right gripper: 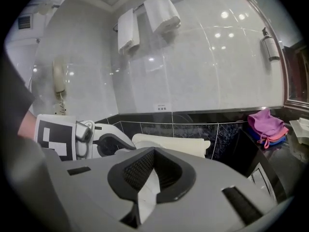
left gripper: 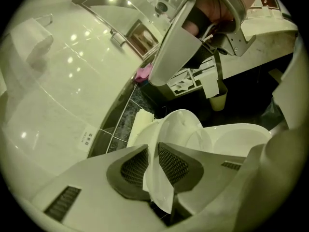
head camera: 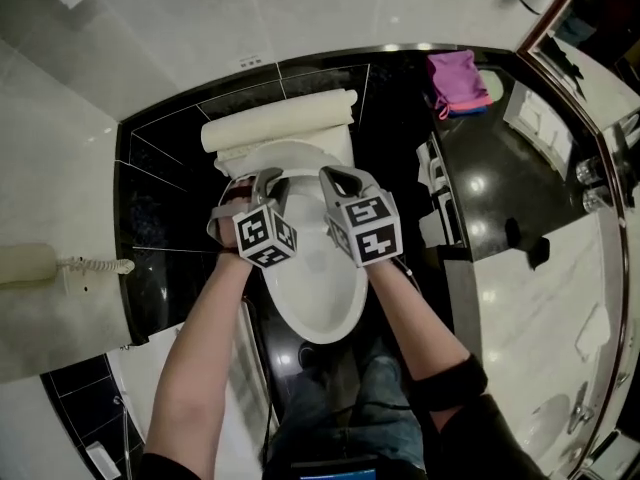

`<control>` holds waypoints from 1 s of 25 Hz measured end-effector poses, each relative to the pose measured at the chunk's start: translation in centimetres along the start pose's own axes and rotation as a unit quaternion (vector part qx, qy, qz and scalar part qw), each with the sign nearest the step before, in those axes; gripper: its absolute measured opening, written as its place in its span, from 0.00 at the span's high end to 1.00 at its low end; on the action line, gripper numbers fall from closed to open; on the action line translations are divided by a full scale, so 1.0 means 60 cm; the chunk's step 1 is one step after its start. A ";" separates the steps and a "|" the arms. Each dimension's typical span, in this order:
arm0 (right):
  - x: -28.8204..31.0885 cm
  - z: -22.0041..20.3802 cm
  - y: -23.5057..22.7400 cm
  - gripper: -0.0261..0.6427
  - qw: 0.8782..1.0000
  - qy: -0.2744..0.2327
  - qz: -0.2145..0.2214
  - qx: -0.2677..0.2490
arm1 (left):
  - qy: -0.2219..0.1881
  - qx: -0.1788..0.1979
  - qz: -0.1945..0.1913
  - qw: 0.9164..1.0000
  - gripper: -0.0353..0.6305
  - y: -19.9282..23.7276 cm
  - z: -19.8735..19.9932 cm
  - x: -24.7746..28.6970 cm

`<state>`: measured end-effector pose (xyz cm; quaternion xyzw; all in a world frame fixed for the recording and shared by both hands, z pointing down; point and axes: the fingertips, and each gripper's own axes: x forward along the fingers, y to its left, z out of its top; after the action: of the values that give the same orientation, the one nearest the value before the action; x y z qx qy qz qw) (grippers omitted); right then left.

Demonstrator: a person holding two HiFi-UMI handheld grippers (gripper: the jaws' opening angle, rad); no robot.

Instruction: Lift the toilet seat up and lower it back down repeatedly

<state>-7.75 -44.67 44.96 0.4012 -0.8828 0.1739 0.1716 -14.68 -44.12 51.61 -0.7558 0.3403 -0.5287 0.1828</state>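
– Arms first: how do they sit?
– Both reach straight out toward twelve o'clock, side by side over the toilet. The left forearm (head camera: 200,358) is bare; the right forearm (head camera: 405,303) is bare up to a dark sleeve at the elbow. Each hand points its claw forward and somewhat down.
– And the claws?
– The left gripper (left gripper: 153,151) has its jaws narrowed onto the toilet seat (head camera: 295,156), the meshed dark pads pressing a thin white edge. The right gripper (right gripper: 153,170) is closed tight, with a sliver of the same white edge pinched between its pads.
– Where is that seat?
– At the bowl's twelve o'clock end, tilted up off the bowl (head camera: 315,298), held at both sides.
– Surfaces?
– Seat and bowl are smooth, glossy white, the bowl an oval. Behind it lies a long cream tank top (head camera: 280,120). Black glossy tile surrounds it, and the walls are pale marble. A corded wall phone (head camera: 30,265) sits at nine o'clock, and a crumpled pink cloth (head camera: 457,80) at two o'clock.
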 end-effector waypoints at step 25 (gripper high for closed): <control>0.088 0.002 -0.059 0.93 0.999 0.026 0.043 -0.004 | 0.034 0.001 0.041 0.999 0.84 0.076 -0.022 0.089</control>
<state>-8.30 -50.33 47.78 0.3571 -0.8955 0.1875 0.1883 -16.28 -51.00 52.80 -0.7228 0.3764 -0.5464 0.1932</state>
